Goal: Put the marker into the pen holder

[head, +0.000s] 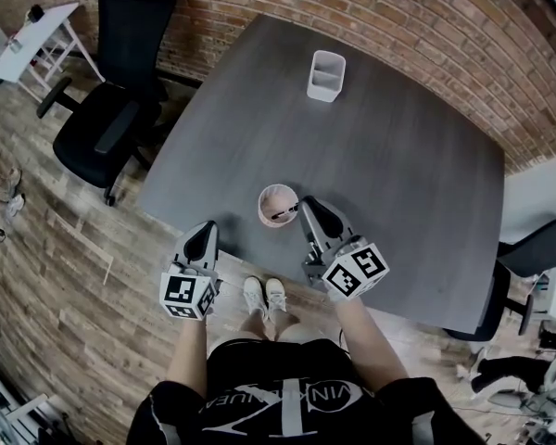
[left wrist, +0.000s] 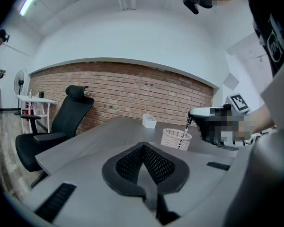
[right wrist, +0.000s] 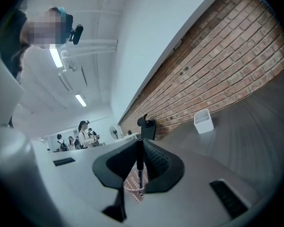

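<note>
A pale mesh pen holder (head: 269,197) (left wrist: 176,138) stands near the front edge of the dark grey table (head: 389,165). My right gripper (head: 306,207) (right wrist: 141,148) is shut on a black marker (head: 284,213) (right wrist: 140,167). In the right gripper view the marker runs straight between the pads, with its lower end inside the holder (right wrist: 131,187). In the left gripper view the marker (left wrist: 186,129) slants down into the holder from the right gripper. My left gripper (head: 204,235) (left wrist: 144,148) hangs just off the table's front left edge, its jaws shut with nothing between them.
A small white box (head: 325,75) (left wrist: 149,121) (right wrist: 203,121) sits at the table's far side near the brick wall. A black office chair (head: 111,109) (left wrist: 57,126) stands left of the table. Another chair (head: 537,248) is at the right.
</note>
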A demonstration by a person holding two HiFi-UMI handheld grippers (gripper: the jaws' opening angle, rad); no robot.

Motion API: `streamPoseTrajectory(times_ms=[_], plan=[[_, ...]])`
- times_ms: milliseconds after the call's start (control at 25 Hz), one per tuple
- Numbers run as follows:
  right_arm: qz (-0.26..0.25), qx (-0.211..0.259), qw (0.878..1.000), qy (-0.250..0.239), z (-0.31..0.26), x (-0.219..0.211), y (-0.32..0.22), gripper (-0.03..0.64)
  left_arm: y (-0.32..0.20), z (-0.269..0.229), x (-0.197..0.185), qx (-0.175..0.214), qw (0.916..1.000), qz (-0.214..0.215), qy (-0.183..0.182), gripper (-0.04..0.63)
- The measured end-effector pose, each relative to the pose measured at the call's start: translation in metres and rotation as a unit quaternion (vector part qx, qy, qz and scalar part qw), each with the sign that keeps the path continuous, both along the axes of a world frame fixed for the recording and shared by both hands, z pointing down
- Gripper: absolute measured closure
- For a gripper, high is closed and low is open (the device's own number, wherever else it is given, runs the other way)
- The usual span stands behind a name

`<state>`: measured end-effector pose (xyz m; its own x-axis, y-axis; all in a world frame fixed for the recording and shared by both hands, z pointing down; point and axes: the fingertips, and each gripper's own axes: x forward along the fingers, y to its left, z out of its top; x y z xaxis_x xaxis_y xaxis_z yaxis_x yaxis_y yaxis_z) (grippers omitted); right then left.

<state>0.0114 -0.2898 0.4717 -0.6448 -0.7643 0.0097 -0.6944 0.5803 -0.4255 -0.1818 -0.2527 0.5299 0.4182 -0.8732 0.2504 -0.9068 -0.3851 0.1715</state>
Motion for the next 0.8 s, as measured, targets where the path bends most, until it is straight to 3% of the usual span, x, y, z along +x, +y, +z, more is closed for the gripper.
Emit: streamPoseTrajectory(times_ms=[800], plan=[[-0.04,-0.011,0.999,0.03,0.038,-0.032,-0.01,0.565,0.006,0.015,-0.013,-0.011,0.9993,-0.035,0.003,0.58]])
